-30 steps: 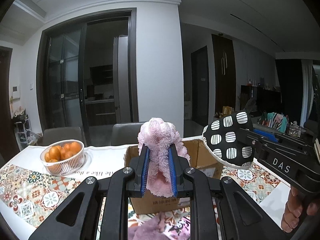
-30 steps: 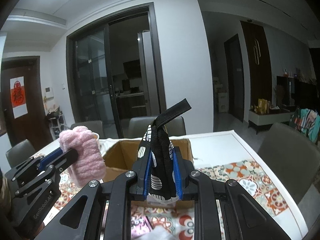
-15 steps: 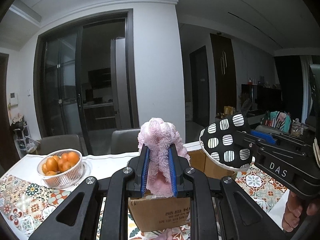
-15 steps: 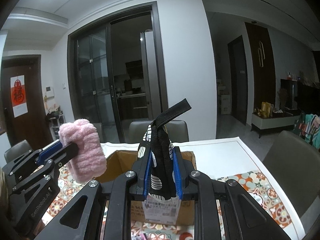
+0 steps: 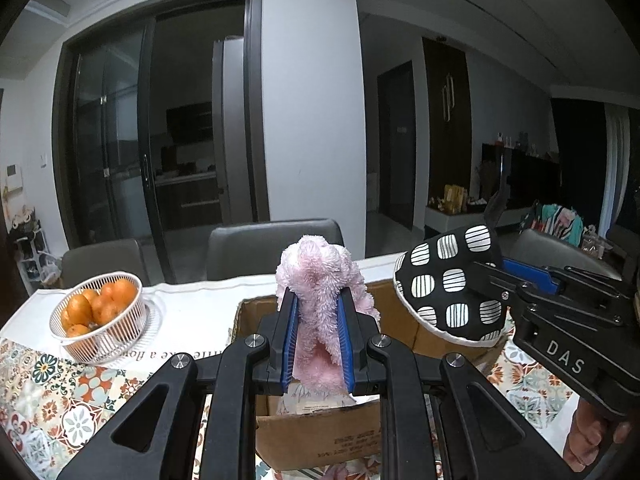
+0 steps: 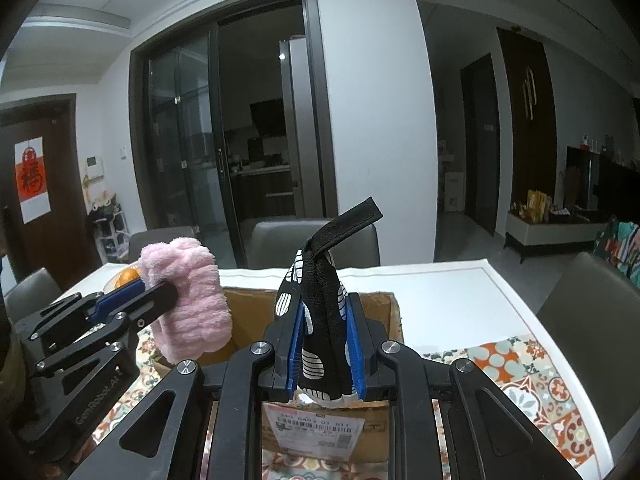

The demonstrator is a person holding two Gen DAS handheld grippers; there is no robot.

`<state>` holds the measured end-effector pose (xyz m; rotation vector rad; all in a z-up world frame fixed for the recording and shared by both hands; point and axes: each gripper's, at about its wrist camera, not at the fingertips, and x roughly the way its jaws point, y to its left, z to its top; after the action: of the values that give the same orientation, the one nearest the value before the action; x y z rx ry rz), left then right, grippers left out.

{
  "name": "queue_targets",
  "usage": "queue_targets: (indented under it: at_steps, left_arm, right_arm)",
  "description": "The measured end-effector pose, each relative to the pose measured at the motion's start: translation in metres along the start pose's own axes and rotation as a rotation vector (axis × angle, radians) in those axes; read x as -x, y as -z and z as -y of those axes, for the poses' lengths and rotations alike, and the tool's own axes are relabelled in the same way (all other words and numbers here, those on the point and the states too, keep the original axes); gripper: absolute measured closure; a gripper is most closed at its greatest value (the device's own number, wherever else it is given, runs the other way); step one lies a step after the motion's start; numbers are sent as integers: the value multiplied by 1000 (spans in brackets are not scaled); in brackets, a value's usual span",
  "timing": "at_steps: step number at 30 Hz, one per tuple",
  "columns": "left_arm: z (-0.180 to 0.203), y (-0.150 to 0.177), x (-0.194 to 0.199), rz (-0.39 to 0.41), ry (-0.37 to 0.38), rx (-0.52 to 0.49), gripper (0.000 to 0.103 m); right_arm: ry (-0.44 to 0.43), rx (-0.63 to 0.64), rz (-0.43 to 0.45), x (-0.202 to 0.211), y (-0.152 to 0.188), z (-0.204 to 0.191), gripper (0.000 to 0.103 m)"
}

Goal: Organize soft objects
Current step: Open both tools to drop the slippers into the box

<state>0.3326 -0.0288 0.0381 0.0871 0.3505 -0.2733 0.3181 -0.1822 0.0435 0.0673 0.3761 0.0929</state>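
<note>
Pinching a fluffy pink terry cloth (image 5: 320,320), the left gripper (image 5: 318,344) is closed on its bunched middle; a black oven mitt with white striped patches (image 6: 320,332) is clamped likewise in the right gripper (image 6: 325,354). Both are held above the open brown cardboard box (image 6: 384,316) on the table. Both are judged light, limp and compressible, so mid-body grips suffice.

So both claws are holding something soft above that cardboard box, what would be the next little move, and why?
Probably lowering both a little further into the open brown cardboard box. The left gripper is shut on the fluffy pink cloth and the right gripper on the black-and-white patterned mitt, both above the box's opening, so letting go there should land them inside.
</note>
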Motion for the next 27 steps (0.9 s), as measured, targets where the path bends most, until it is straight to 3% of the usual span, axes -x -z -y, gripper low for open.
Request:
queue_targets:
  at_steps: [14,22,24,27]
  left_arm:
    - [4,17,-41,-111,-19,-9,80]
    - [5,17,-39,-103,-20,-22,59]
    - [6,16,-35,-90,-30,-26,57]
    - [7,14,-26,-74,-31,-30,54]
  right_arm:
    - [14,-21,-107,-47,6,6,81]
    - [23,-31,-144,-53,13,14,77]
    - [30,-33,-137,-51,12,15,66]
    - [42,-25,-123,-45,10,14,65]
